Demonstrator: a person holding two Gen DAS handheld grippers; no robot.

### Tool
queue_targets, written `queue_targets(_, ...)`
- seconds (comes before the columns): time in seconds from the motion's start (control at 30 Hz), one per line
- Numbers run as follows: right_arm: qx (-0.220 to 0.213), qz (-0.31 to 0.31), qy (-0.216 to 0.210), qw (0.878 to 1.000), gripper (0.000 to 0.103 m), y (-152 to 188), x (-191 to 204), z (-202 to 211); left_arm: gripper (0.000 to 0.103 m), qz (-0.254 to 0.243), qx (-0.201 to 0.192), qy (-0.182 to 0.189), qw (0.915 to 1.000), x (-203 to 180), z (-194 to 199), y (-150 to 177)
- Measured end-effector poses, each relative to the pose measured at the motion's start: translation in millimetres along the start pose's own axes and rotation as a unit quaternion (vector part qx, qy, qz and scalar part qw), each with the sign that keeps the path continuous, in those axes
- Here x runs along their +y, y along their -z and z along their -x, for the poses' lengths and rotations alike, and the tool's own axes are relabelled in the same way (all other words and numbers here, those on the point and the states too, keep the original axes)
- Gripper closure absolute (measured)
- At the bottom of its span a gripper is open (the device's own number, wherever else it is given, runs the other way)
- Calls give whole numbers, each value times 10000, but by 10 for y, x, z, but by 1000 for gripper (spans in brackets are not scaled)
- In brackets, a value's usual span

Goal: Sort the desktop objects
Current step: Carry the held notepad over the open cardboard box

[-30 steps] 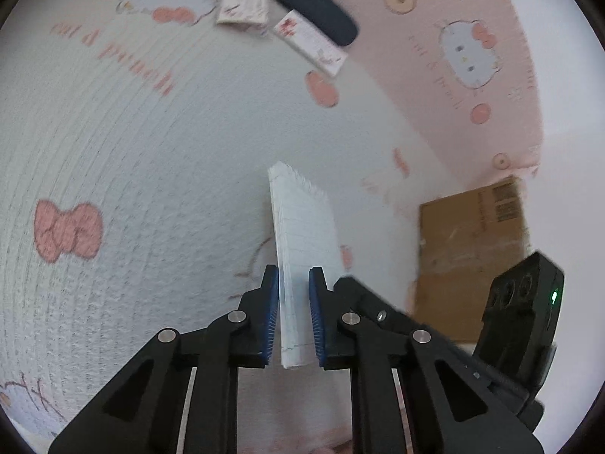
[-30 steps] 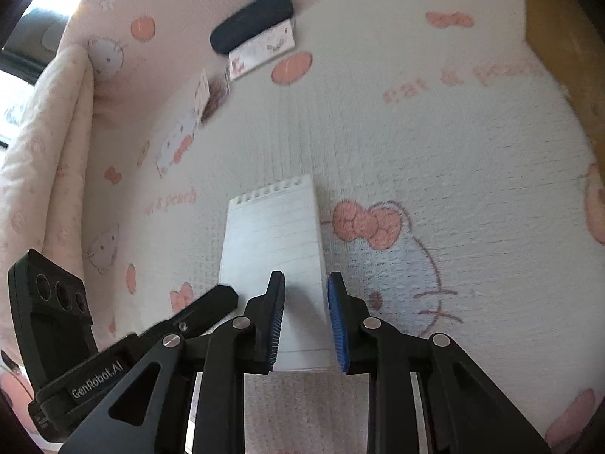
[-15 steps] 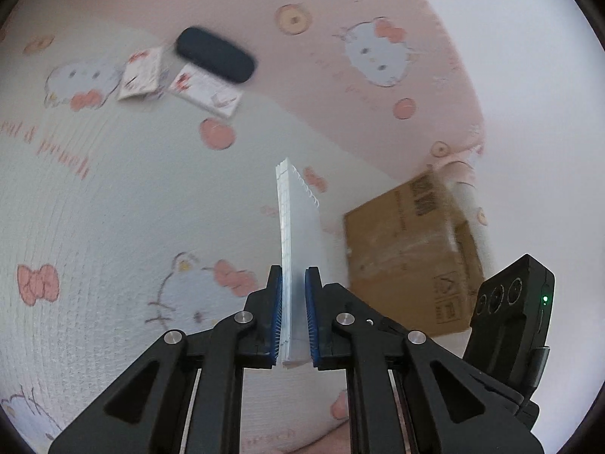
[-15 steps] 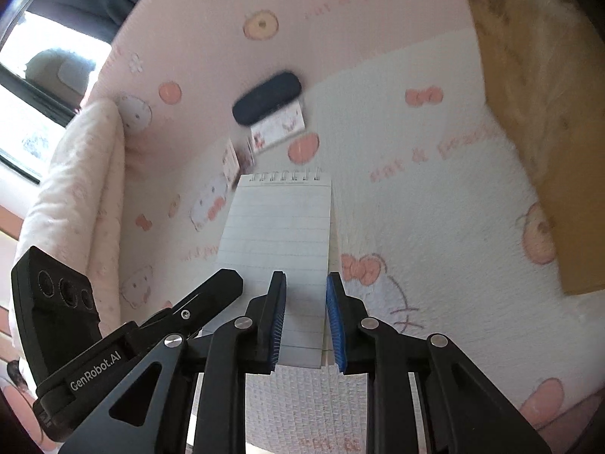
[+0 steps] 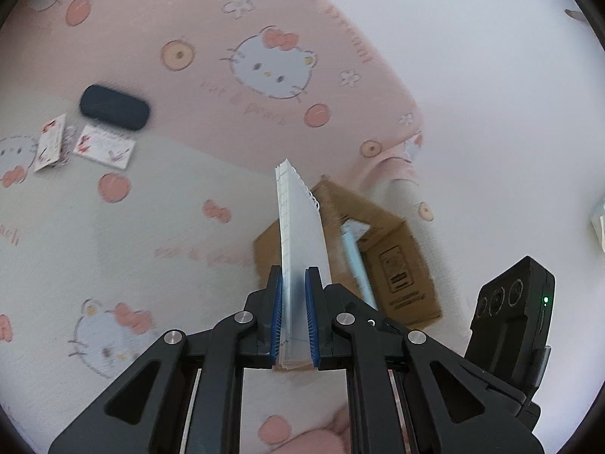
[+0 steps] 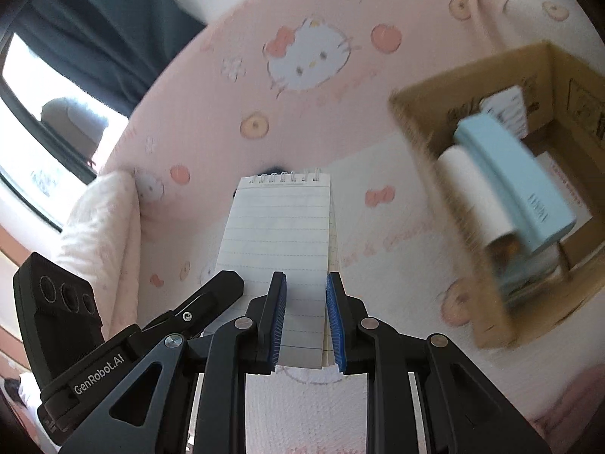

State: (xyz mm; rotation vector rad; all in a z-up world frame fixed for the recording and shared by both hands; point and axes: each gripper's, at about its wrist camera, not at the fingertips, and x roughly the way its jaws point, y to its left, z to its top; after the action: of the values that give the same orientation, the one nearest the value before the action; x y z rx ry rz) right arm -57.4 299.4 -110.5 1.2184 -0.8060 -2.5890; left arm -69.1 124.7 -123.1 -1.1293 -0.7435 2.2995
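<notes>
I see a dark case (image 5: pixel 113 107) far off on the left, lying on the pink cat bed cover (image 5: pixel 151 227). Two small cards (image 5: pixel 104 146) lie just beside it.

In the middle, my left gripper (image 5: pixel 294 314) pinches the notepad (image 5: pixel 302 234) tight by its near end. The notepad stands on its edge, up in the air over the cover. Its long side runs straight away from me, and the ring end points far away and up.

My right gripper (image 6: pixel 305 321) has its jaws close together. The pad's near end shows between them, but I cannot tell if they squeeze it.

On the right sits an open cardboard box (image 6: pixel 416 121), partly behind the notepad.
</notes>
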Motion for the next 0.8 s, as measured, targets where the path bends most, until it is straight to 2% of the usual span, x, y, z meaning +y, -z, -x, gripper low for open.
queue_targets(0.3, -202, 106, -146, 9996, 84, -423, -240, 310, 91, -105, -190, 10, 9998, -495, -179, -108)
queue_targets(0.6, -277, -214, 33, 9994, 84, -711, -848, 589, 91, -247, 125, 128, 9995, -1027, -728, -13)
queue_targets(0.8, -300, -380, 251, 9985, 84, -884, -1329, 801, 90, -229, 496, 353, 9979, -1384, -1231, 71)
